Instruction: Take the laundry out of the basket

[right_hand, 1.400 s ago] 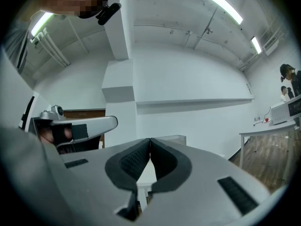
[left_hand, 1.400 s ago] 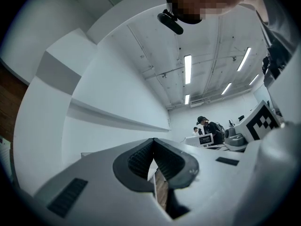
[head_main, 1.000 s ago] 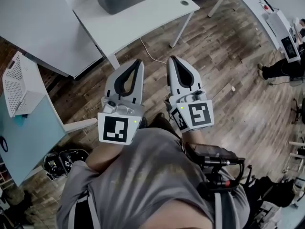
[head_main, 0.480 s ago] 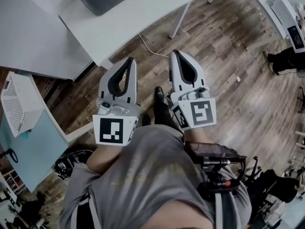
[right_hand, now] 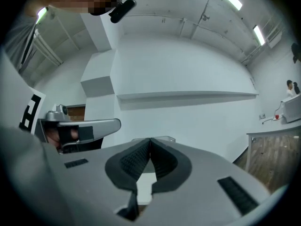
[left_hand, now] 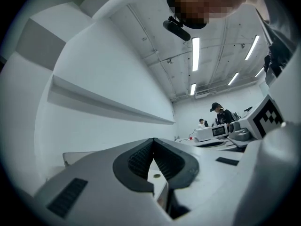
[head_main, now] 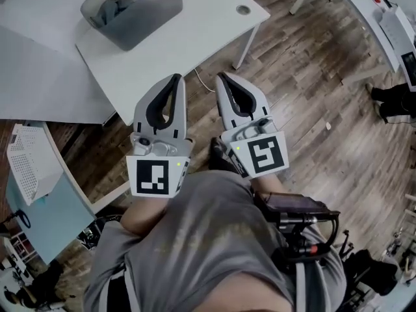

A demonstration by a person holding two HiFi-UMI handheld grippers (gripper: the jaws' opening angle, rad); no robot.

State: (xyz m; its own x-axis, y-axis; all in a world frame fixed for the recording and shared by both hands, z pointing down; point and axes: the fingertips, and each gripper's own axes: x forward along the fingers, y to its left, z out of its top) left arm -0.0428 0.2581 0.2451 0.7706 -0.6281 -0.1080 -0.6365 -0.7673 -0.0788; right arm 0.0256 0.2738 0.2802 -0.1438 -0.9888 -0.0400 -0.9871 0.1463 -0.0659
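**A:** Where does the basket stand?

**B:** The grey basket (head_main: 148,17) is at the upper left of the head view, on a white table (head_main: 195,41). The laundry (head_main: 112,6) lies inside it, a crumpled grey bundle with a paler piece toward the basket's right end.

**A:** And the two grippers?

**B:** They are side by side in the middle of the frame, pointing up the picture toward the table. The tip of the left gripper (head_main: 175,77) overlaps the table's near edge in the picture. The right gripper (head_main: 220,75) is just to its right, over the wooden floor (head_main: 312,64).

**A:** Does either hold anything?

**B:** No. In the left gripper view the dark ribbed pads (left_hand: 139,158) meet at the tip with nothing between them. The right gripper view shows the same: jaws pressed together and empty.

**A:** So neither touches the laundry?

**B:** Neither. The basket is well apart from both, higher in the frame and further left.

**A:** What else is around them?

**B:** The person's grey shirt (head_main: 195,239) fills the bottom of the head view. A white perforated panel (head_main: 27,161) shows at the left edge. In the left gripper view, people (left_hand: 221,114) stand at a desk in the right of the frame.
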